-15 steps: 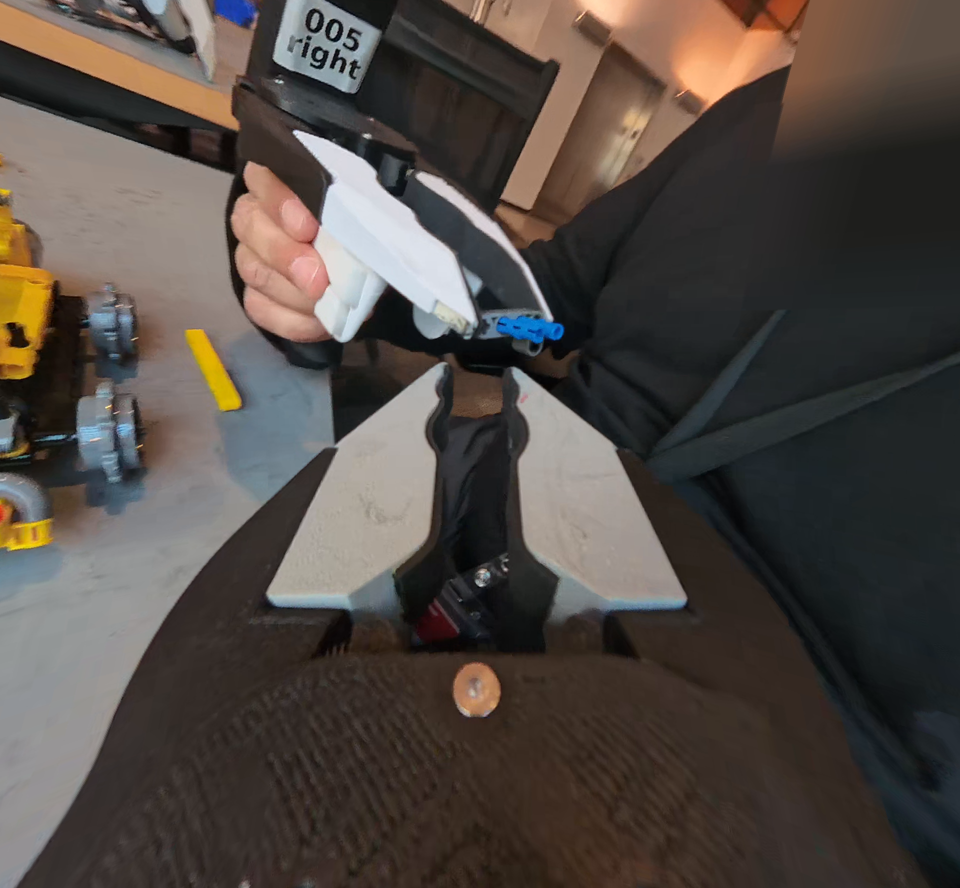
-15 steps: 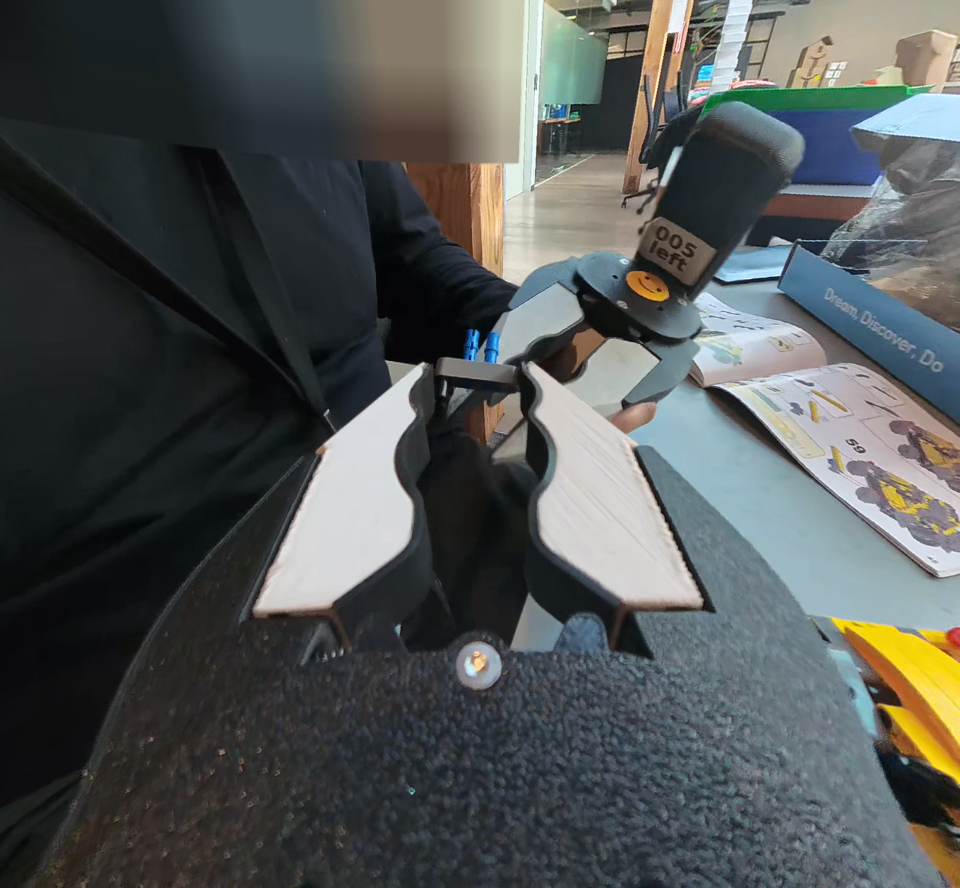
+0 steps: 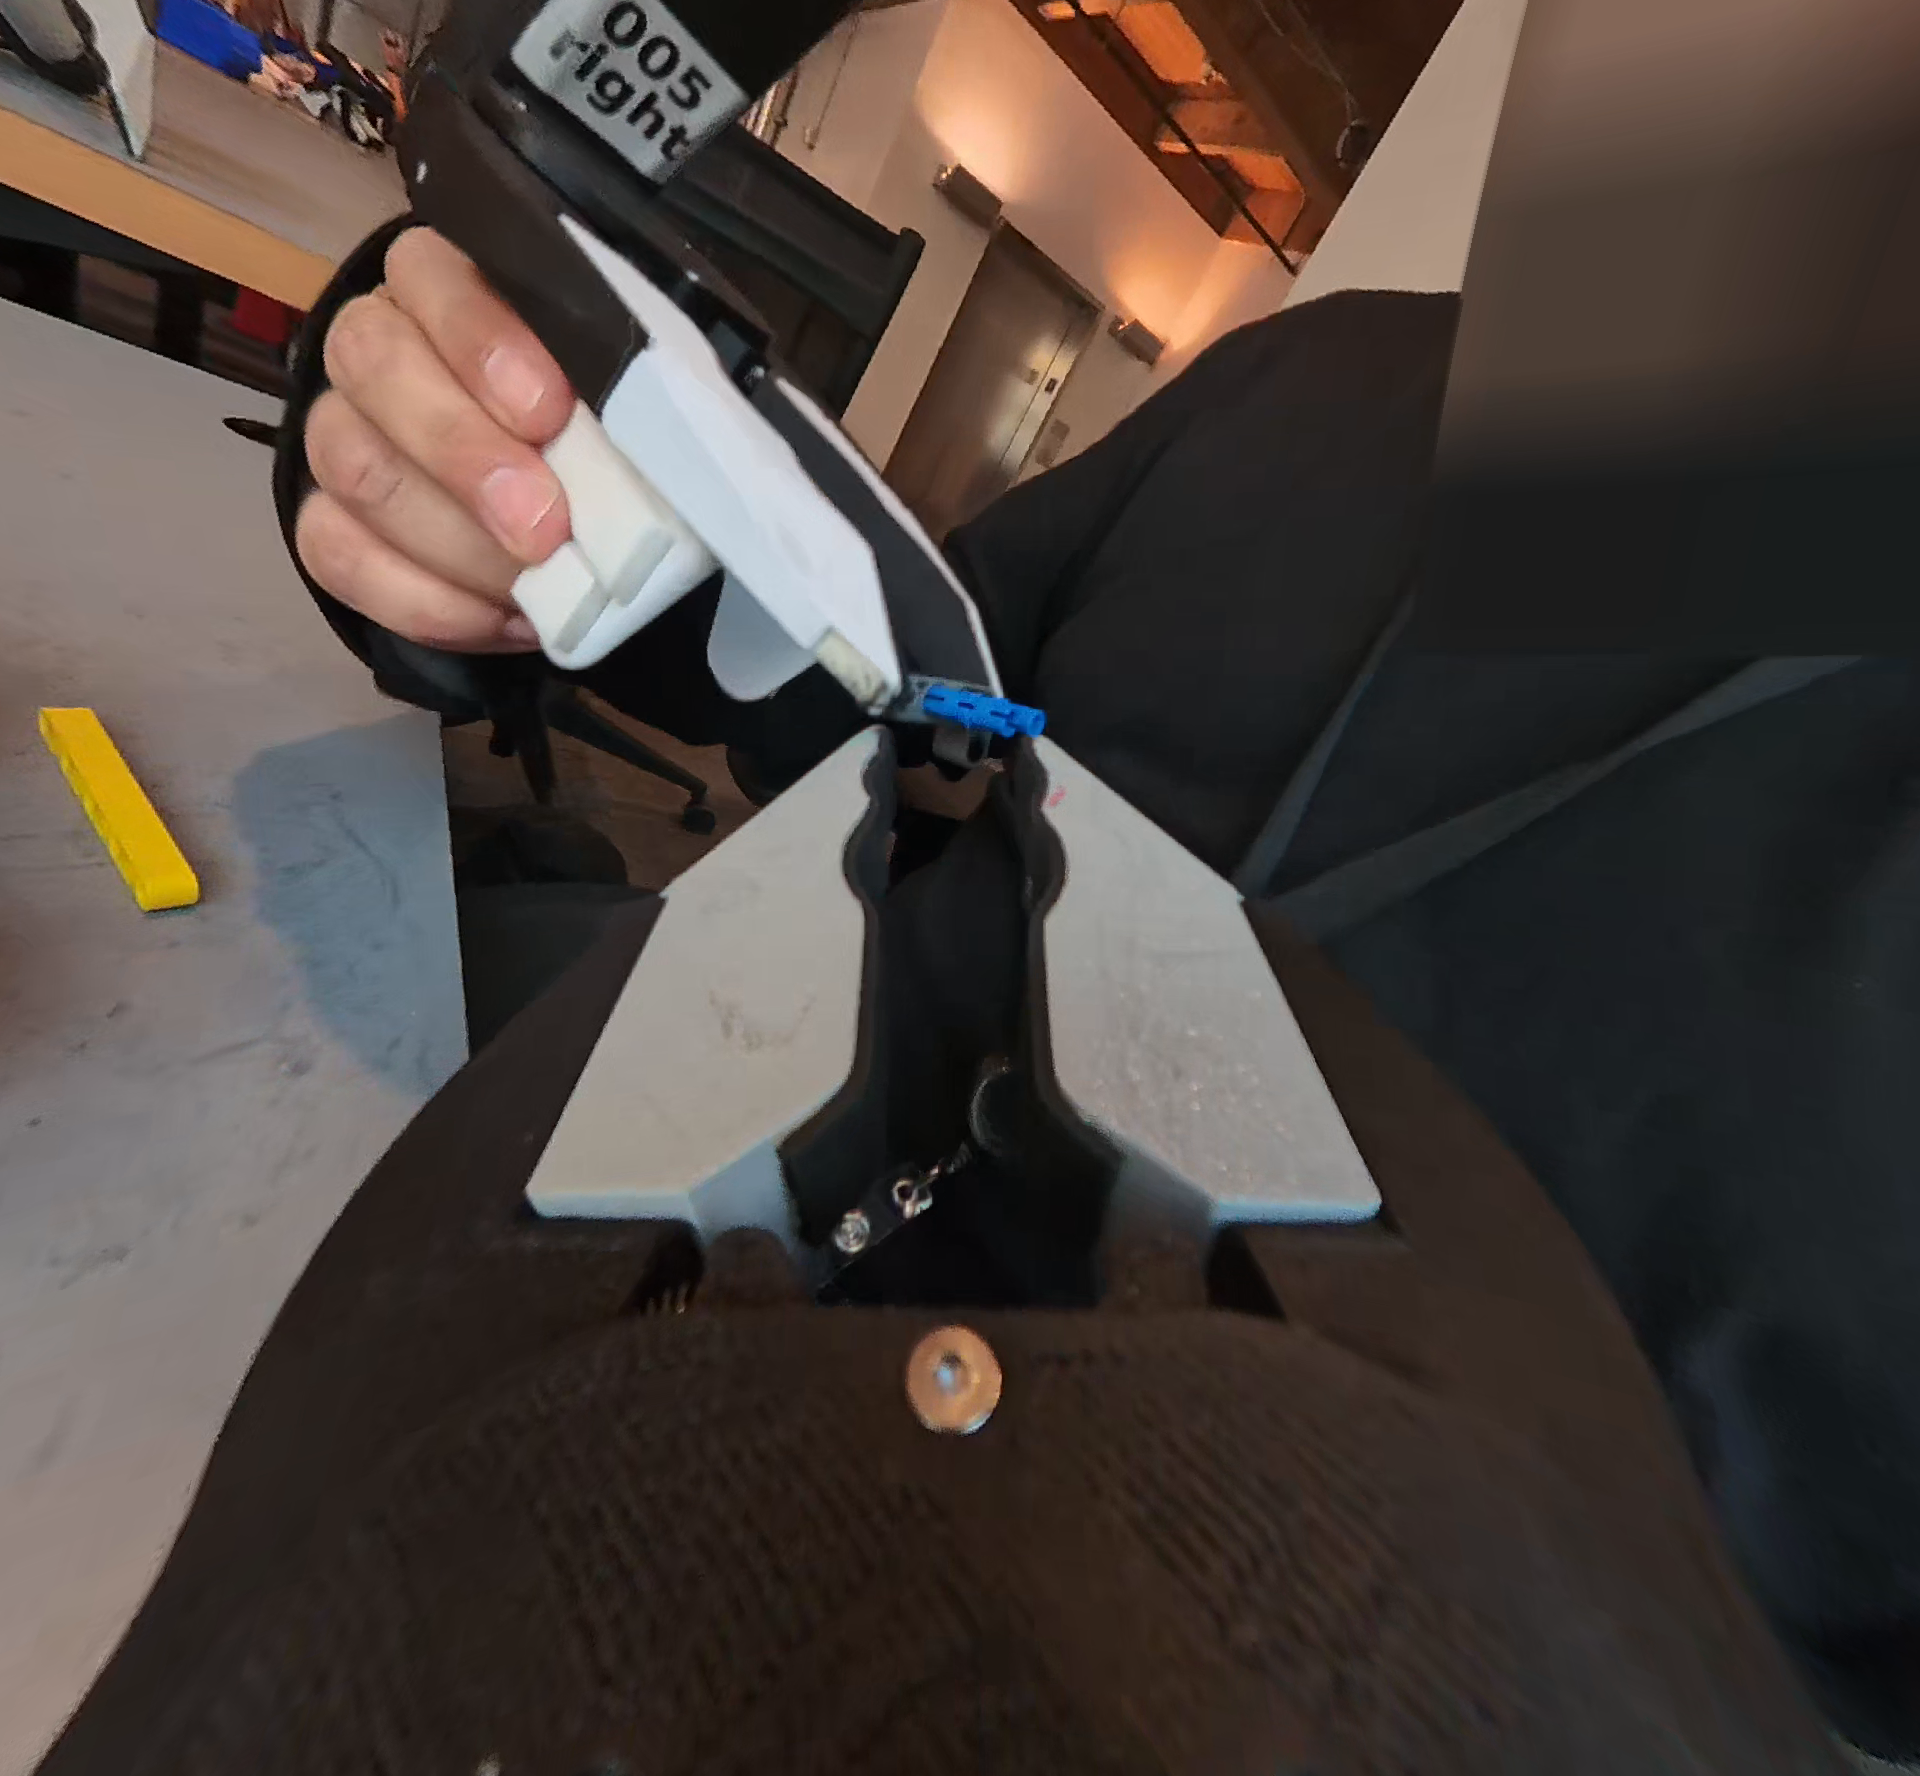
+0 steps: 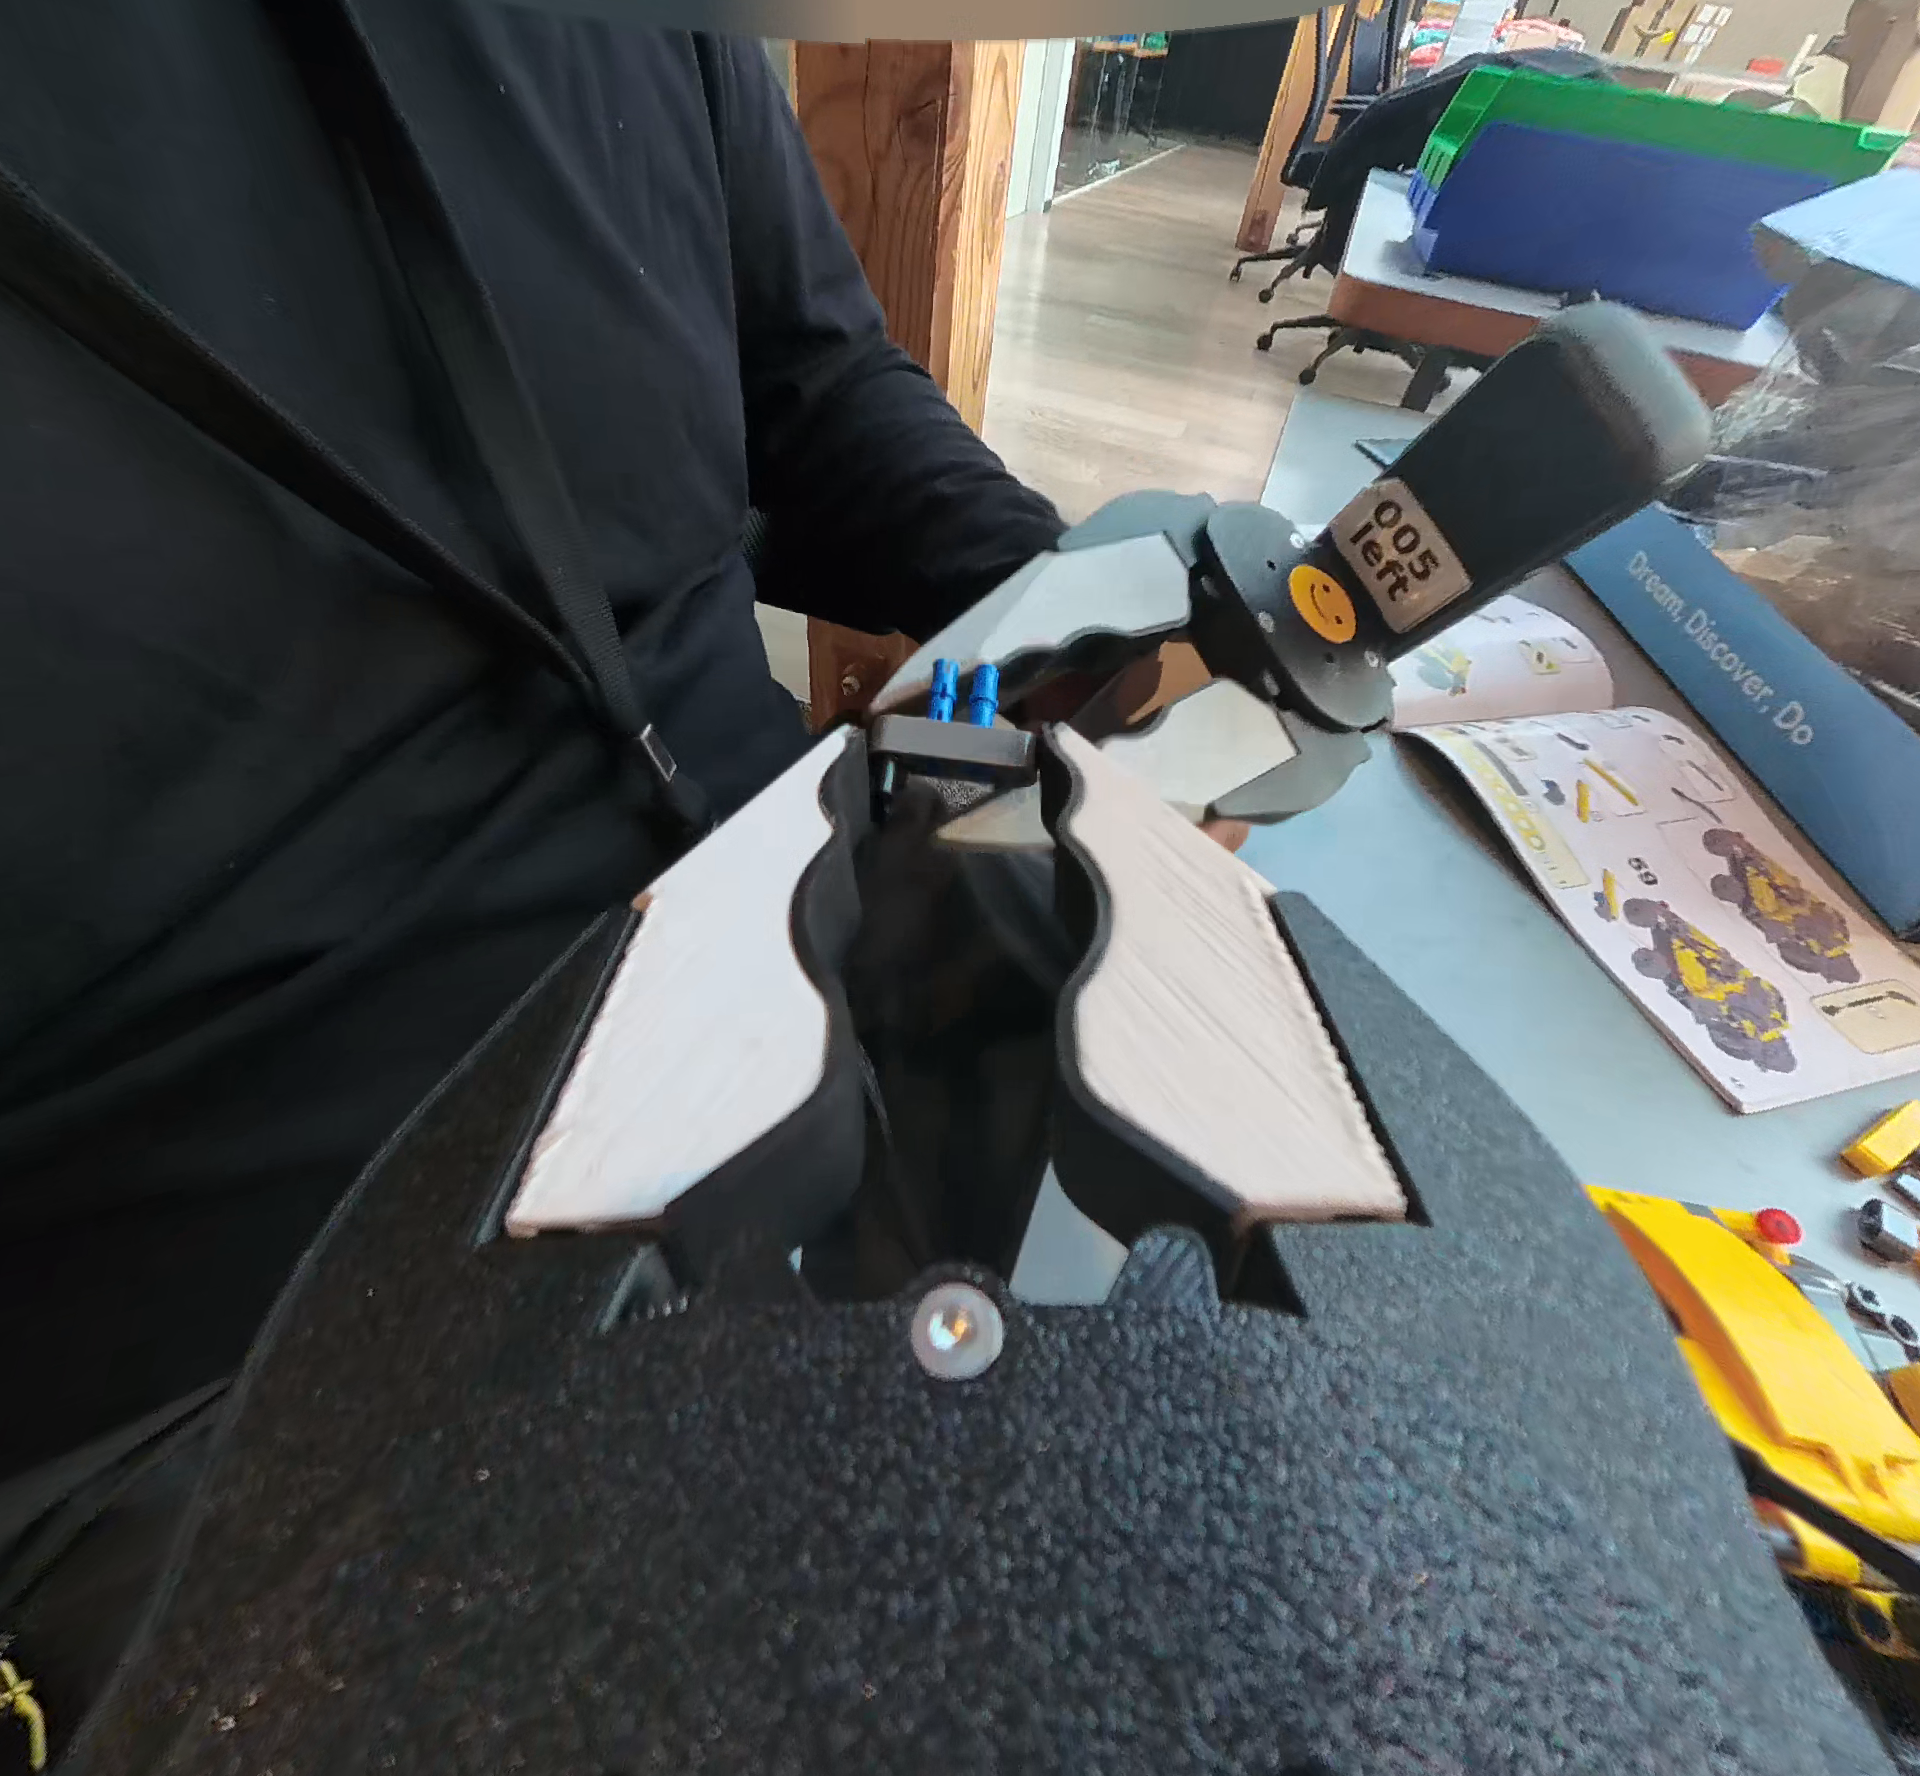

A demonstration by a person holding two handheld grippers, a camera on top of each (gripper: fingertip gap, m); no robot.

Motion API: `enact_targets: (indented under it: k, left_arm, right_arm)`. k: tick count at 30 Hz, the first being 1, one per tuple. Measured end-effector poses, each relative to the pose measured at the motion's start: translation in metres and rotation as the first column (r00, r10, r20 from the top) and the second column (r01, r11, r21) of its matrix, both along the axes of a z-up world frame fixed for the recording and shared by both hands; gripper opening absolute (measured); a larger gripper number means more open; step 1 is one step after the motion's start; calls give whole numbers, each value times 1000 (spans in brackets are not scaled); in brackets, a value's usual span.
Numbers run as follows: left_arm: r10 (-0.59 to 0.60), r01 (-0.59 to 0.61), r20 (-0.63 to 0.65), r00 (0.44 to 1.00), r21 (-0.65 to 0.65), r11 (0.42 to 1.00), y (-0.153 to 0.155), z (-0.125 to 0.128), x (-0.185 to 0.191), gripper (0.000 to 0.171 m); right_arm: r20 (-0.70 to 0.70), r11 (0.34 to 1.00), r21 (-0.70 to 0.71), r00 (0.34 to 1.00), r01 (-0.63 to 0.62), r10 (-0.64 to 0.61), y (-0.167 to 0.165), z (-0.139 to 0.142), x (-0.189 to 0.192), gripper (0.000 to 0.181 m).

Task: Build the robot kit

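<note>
My right gripper [image 4: 951, 752] is shut on a short black beam [image 4: 954, 747] with two blue pins [image 4: 962, 687] standing up from it, held in the air in front of a person in black [image 4: 364, 583]. In the left wrist view a hand [image 3: 416, 500] holds the right gripper [image 3: 899, 687], and the blue pins [image 3: 987, 714] point right. My left gripper [image 3: 954, 762] has its jaws a narrow gap apart, tips right at the beam, with a small grey part [image 3: 961, 747] between them. Whether it grips is hidden. The left gripper also shows in the right wrist view [image 4: 935, 760].
A yellow beam [image 3: 114, 807] lies on the grey table [image 3: 156, 1155]. An open instruction booklet [image 4: 1662, 895], a blue box [image 4: 1745, 666], a yellow toy vehicle [image 4: 1714, 1363] and small loose parts [image 4: 1881, 1227] are on the table to the right. Only a small space, under 4 cm, lies between the two pairs of fingers. The yellow toy vehicle [image 4: 1714, 1363] sits 15 cm or so from the ends of my right fingers.
Both grippers have tilted and risen together, still meeting at the beam. The toy vehicle has dropped out of the left wrist view. The jaw gaps look unchanged.
</note>
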State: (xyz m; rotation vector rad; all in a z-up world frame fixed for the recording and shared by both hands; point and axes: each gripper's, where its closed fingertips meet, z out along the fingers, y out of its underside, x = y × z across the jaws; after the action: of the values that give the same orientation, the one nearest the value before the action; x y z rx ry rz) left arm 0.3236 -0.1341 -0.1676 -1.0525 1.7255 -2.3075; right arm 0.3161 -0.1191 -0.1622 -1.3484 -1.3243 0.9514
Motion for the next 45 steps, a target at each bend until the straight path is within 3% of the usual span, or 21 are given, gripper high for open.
enact_targets:
  k: [5, 12, 18, 19, 21, 24, 27, 30, 45]
  left_arm:
    - [-13, 13, -10, 1000, -11, 1000, -3, -7, -3, 17]
    - [-27, 28, 8, 1000, -123, 992, 8, -1, 2, 22]
    - [43, -51, -42, 998, -206, 977, 23, 3, 18, 20]
    - [62, -72, -51, 997, -216, 974, 27, 4, 19, 11]
    - [103, -117, -74, 992, -236, 965, 36, 6, 22, 7]
    - [131, -145, -72, 989, -238, 960, 41, 9, 25, 7]
    - [252, -283, -137, 958, -314, 906, 69, 11, 42, 7]
    - [283, -325, -175, 943, -298, 898, 78, 4, 47, 6]
    - [406, -438, -212, 889, -131, 890, 85, -14, 55, 7]
  right_arm:
    - [-7, 1000, -19, 1000, -17, 17, 2, -9, -5, 32]
    - [-44, 1000, -3, 999, 25, -25, 13, -6, 0, 32]
    - [-54, 997, 5, 996, 77, -76, 27, -2, 16, 32]
    - [-57, 997, 4, 995, 81, -80, 28, -2, 17, 33]
    - [-90, 997, 3, 993, 83, -83, 31, 4, 20, 15]
    - [-95, 994, 25, 990, 103, -100, 34, 8, 21, 14]
    - [-147, 971, 21, 961, 239, -234, 61, 11, 38, 12]
    - [-152, 968, -38, 955, 250, -253, 70, 5, 46, 12]
    - [-31, 939, 4, 939, 343, -343, 78, -13, 54, 11]
